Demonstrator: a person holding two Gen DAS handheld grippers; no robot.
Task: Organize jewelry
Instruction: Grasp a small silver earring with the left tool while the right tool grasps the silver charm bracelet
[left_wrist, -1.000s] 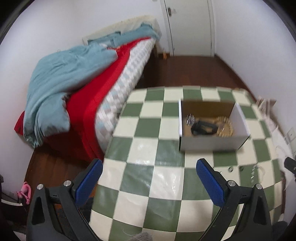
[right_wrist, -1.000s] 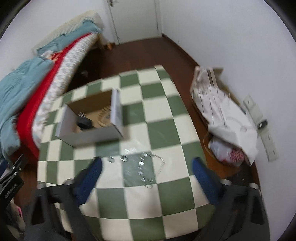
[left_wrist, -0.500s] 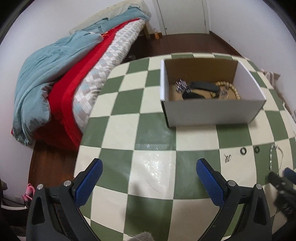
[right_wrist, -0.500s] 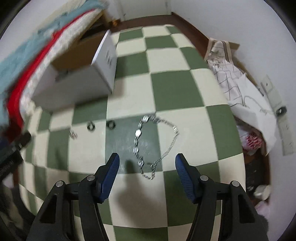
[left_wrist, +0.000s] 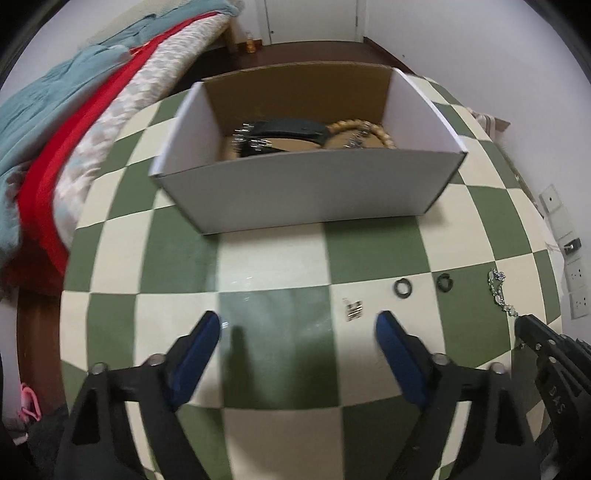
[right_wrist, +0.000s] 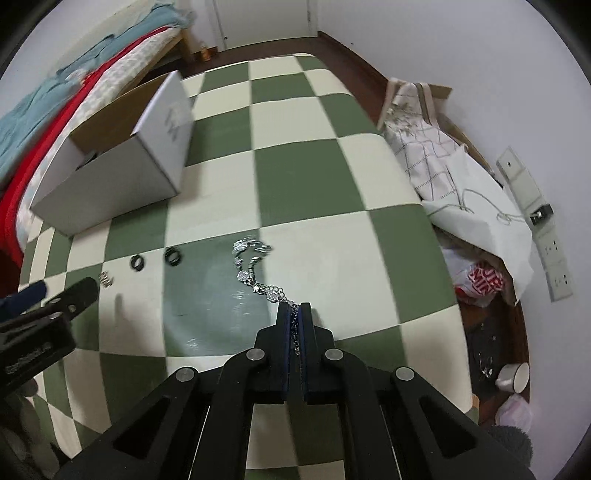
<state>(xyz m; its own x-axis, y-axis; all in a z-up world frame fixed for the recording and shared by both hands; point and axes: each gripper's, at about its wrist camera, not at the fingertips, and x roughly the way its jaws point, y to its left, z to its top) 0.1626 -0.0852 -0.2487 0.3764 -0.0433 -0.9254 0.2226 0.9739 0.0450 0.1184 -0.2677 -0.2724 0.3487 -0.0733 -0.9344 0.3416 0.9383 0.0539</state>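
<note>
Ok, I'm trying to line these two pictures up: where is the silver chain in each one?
Left wrist view: the chain lies at the far right edge, on the table beside the two black rings.
Right wrist view: the chain runs through the centre, its near end pinched in the right gripper.
Shared landmark: the white box, behind the rings in both.
</note>
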